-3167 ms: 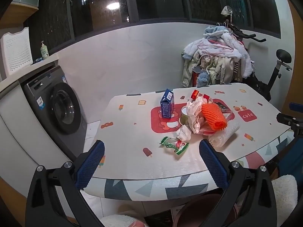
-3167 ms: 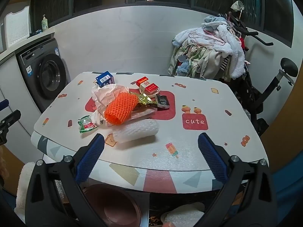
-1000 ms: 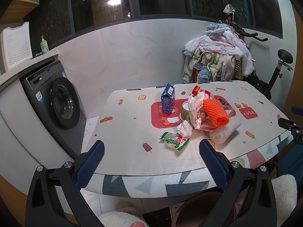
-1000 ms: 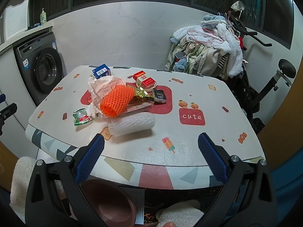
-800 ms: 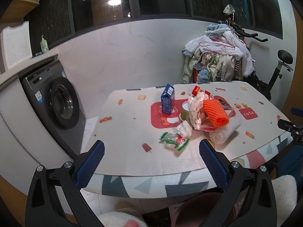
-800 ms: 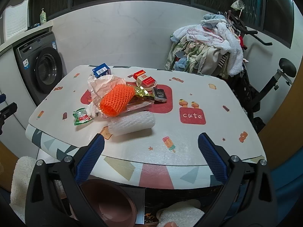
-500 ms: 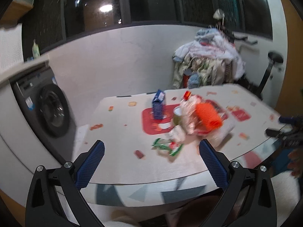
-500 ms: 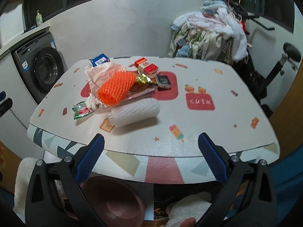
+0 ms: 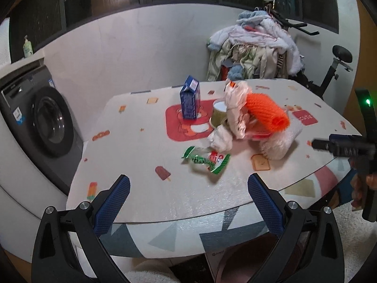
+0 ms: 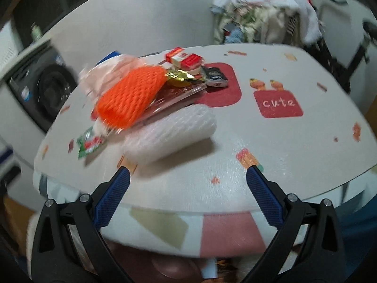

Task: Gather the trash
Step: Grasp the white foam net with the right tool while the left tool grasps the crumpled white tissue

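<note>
Approach under way: right gripper (image 10: 187, 184) now closer to desk (image 10: 271, 146), fingers spread, empty, white foam net (image 10: 169, 134) just ahead. Left gripper (image 9: 188, 195) spread, empty, green wrapper (image 9: 207, 160) ahead. Nothing collected yet.

Left gripper (image 9: 188, 197): black plastic frame, two fingers faced with blue cross-hatched pads (image 9: 110, 204), silver screws at the finger bases. Right gripper (image 10: 187, 194): same black frame, blue textured pads (image 10: 264, 200), silver screws. Green indicator light on the black body seen from the left wrist view.
</note>
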